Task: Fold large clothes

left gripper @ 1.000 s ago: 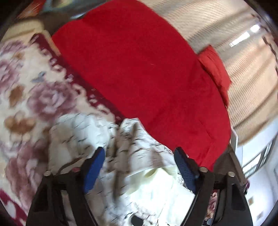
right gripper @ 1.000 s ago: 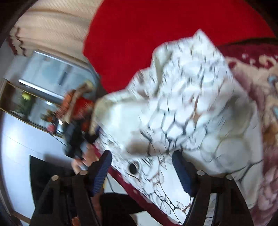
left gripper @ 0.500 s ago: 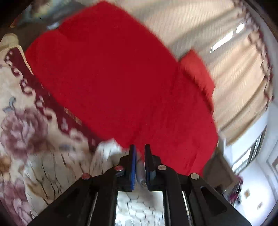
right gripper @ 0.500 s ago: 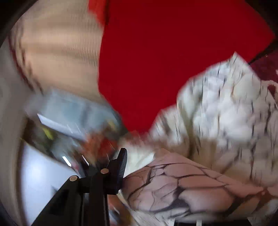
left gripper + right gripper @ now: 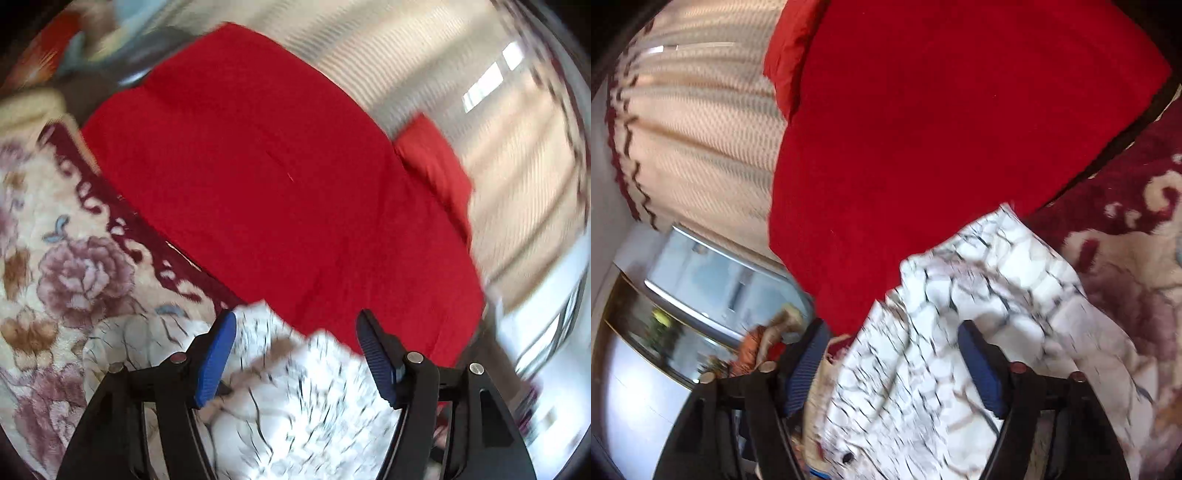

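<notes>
Room: pale pleated curtains (image 5: 517, 155) behind a bed with a floral blanket (image 5: 74, 273) and a red cover (image 5: 266, 177).
Garment: white, black-veined garment (image 5: 979, 295), bunched on the blanket at the red cover's edge, lying under and between both pairs of jaws.
Left gripper (image 5: 295, 328): jaws opening; cloth lies below the gap, no pad pressing it, as far as the blur allows.
Right gripper (image 5: 892, 332): jaws opening too; cloth fills the gap and crosses its right-hand blue pad, but I judge no pinch.
Step in hand: likely re-gripping before a fold.
Doing it well: pick one clean edge or corner each, take a single layer, close fully before lifting, and keep both grips level so the cloth spreads flat.
Risk: a bunched handful would fold crookedly.
</notes>
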`<state>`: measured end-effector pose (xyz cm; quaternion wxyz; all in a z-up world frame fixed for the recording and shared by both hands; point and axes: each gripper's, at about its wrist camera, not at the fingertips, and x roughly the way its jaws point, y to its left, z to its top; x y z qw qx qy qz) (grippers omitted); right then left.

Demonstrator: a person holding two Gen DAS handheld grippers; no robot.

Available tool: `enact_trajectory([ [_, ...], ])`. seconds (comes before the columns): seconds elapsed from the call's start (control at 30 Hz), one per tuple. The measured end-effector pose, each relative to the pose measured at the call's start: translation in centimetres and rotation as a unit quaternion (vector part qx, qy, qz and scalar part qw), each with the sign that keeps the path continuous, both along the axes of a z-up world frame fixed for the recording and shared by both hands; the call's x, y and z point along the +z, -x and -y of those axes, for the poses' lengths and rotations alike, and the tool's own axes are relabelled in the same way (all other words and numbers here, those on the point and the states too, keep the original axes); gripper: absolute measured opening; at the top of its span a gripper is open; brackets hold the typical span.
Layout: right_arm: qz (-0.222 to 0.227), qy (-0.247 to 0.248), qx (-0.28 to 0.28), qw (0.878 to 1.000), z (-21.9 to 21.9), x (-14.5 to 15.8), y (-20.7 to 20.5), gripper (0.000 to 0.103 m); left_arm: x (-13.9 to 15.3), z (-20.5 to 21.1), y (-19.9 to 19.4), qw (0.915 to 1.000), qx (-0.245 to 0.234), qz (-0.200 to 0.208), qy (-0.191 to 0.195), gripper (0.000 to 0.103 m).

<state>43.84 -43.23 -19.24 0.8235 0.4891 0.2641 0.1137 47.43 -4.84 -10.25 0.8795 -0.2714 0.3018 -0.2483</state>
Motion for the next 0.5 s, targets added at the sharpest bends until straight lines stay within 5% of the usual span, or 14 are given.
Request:
enact_trajectory([
  [0.07,-0.012,0.007,0.002,1.0,0.4,-0.5,1.2,0.068,-0.2,2.1,0.5,0.9979,-0.014,-0.002,-0.063,0.087],
  [0.23,-0.02,0.004,0.0,1.0,0.9,-0.5,3.1,0.068,-3.5,6.7,-0.6,0.9783,-0.039,-0.067,-0.192,0.087],
  [0.37,-0.047,0.019,0.014,0.999,0.3,-0.6,2.7,0.067,-5.2,8.5,-1.4,0.9643,-0.036,-0.082,-0.249,0.087],
  [0.5,-0.086,0.024,0.023,0.996,-0.4,-2.1,1.2,0.067,-5.3,9.6,-1.7,0.9615,-0.044,-0.074,-0.261,0.087],
])
